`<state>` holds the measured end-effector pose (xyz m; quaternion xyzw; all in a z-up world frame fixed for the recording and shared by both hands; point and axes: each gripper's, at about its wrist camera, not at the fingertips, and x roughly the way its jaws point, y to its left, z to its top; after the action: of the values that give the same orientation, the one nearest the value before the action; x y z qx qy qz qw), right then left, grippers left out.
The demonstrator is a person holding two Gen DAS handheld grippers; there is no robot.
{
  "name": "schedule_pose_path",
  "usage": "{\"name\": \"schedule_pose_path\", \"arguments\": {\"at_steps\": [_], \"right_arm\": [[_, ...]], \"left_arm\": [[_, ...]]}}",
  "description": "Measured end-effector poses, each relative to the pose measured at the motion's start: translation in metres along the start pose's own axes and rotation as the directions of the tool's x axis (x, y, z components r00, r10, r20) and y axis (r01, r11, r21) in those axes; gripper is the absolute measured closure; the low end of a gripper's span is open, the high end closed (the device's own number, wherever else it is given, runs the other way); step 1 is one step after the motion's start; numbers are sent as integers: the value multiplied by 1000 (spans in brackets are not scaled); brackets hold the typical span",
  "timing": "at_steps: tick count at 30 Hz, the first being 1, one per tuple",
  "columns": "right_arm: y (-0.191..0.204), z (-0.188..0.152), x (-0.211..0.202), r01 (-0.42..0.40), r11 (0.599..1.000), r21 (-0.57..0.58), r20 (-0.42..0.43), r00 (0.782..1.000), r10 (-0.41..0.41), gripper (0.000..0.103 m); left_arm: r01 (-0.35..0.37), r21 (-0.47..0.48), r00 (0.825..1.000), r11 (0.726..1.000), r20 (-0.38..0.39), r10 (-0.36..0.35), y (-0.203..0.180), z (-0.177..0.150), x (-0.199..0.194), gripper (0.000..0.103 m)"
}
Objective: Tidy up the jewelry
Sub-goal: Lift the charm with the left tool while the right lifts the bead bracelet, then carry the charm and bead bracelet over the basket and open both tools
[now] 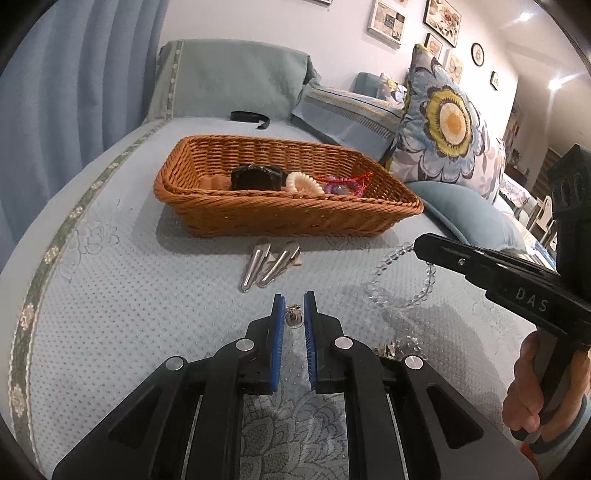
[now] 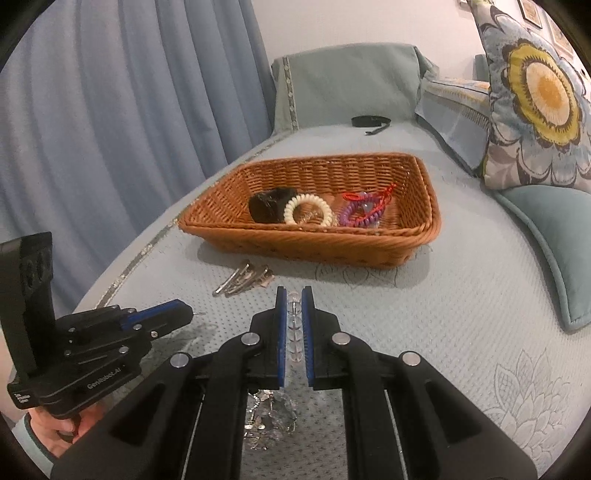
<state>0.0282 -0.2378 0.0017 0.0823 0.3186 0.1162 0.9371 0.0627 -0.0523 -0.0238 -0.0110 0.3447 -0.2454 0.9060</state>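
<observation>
— What is the room like?
— A bed in a pale blue dotted cover, with a floral cushion along its far right edge.
— And around it?
— Blue curtains left, framed pictures on a white wall, ceiling spotlights glowing.

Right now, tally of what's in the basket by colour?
In the wicker basket:
Black hair accessory: 1
Cream coil hair tie: 1
Purple coil hair tie: 1
Red string piece: 1
Total: 4 clearly visible. An orange-brown item at the left end in the left wrist view is too unclear to count.
</observation>
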Motion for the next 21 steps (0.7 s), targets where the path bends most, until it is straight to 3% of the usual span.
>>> {"name": "schedule_pose_path", "arguments": {"at_steps": [21], "right_arm": [[6, 2, -13, -34, 999, -10, 25, 999, 34, 97]], "left_arm": [[-10, 16, 999, 1000, 39, 9, -2, 5, -13, 94]]}}
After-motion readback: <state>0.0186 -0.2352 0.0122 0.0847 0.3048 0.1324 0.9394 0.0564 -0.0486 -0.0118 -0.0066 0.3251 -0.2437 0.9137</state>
